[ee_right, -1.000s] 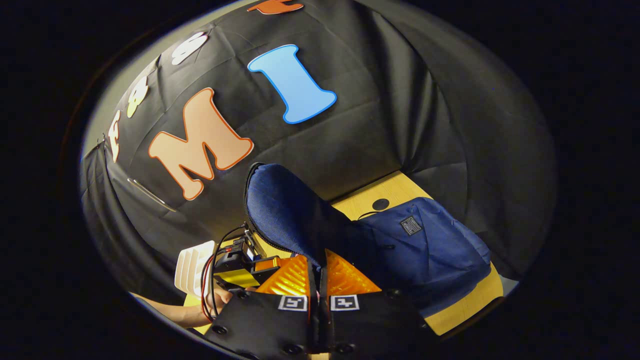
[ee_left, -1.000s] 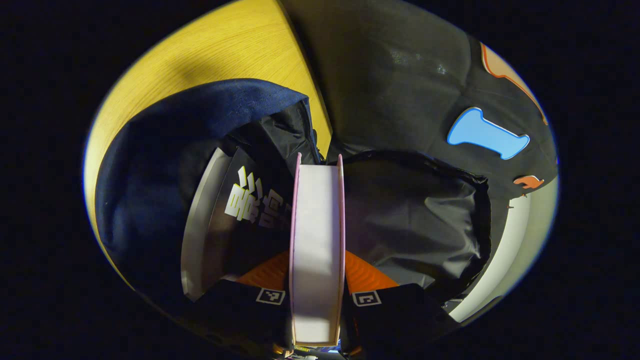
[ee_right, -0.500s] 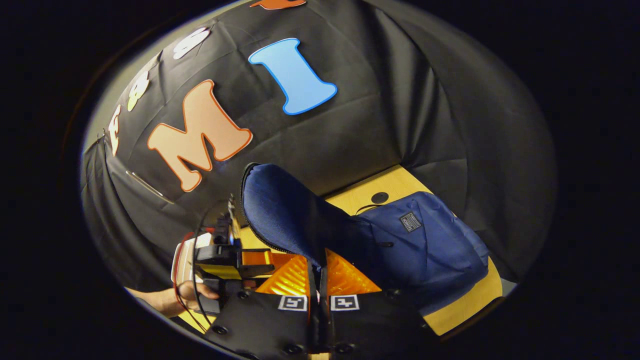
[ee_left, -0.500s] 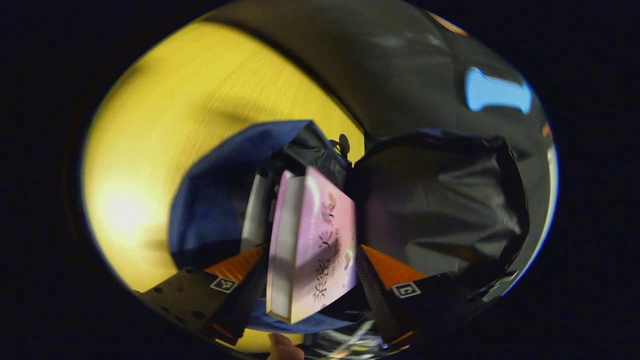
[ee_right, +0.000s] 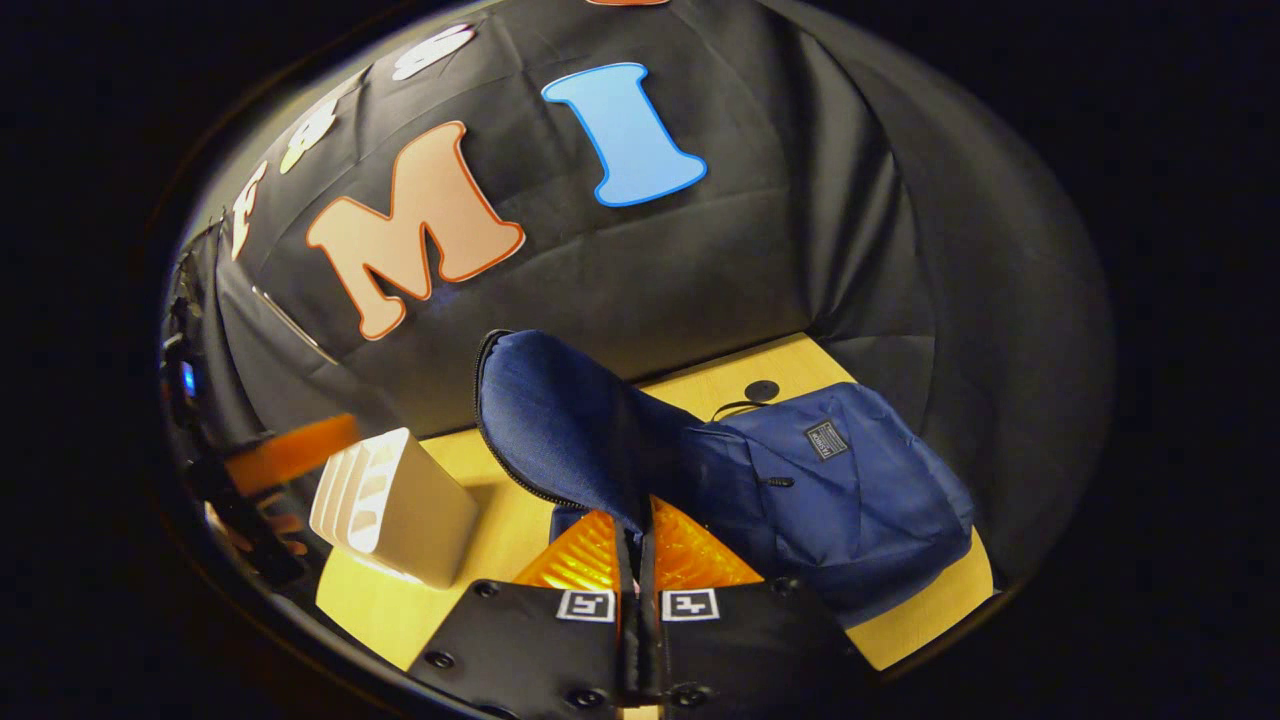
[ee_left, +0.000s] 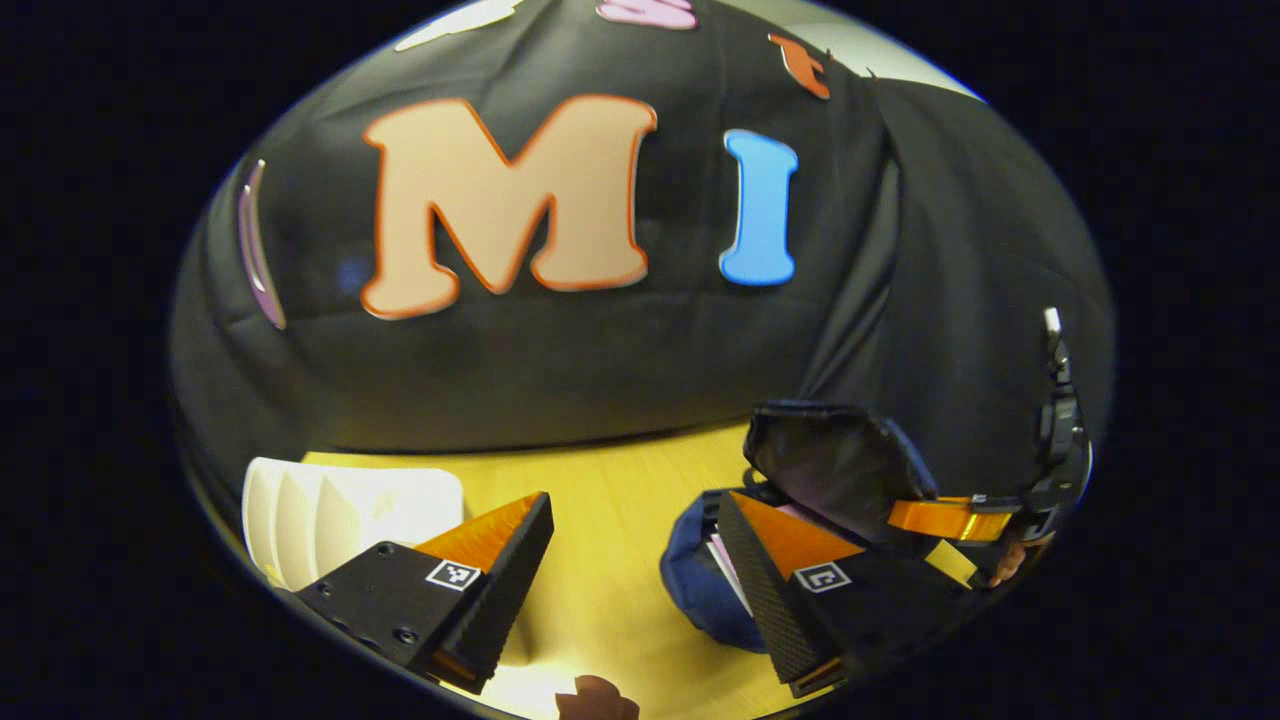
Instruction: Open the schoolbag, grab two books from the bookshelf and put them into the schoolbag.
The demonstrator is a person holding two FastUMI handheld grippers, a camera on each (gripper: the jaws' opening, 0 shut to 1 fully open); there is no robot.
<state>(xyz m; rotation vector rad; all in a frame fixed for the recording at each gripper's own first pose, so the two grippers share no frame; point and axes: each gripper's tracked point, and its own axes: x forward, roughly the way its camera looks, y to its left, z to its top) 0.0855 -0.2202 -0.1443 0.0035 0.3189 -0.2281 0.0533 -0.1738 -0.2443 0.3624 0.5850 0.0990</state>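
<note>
**Flap pinched up, left claw empty above the bench**

The right claw (ee_right: pixel 639 560) is closed tight on the edge of the bag's flap (ee_right: pixel 560 420), both fingers pressing the cloth between them and holding it lifted so the mouth stays open. The left claw (ee_left: pixel 635 560) is spread wide with nothing between its fingers; it hangs over the bare middle of the bench (ee_left: pixel 610 500), and in its own view the other claw can be seen off to the right, at the raised flap.

The bag (ee_right: pixel 830 490) lies toward the right end of the bench, its body slumped and soft. In the left gripper view the dark lining of the flap (ee_left: pixel 830 455) stands up, and pale book edges (ee_left: pixel 722 560) show inside the mouth, so at least one book looks to be in; whether both are, I cannot tell. The white rack (ee_right: pixel 395 505) stands at the left end, its slots looking empty from here.

As a judgement: the bag is limp cloth that will sag shut if let go, so the zip edge of the flap is the sound place to hold. A book is stiff and fairly light with a slick cover; it is best taken across its thickness near the spine, fingers well onto the covers.
</note>
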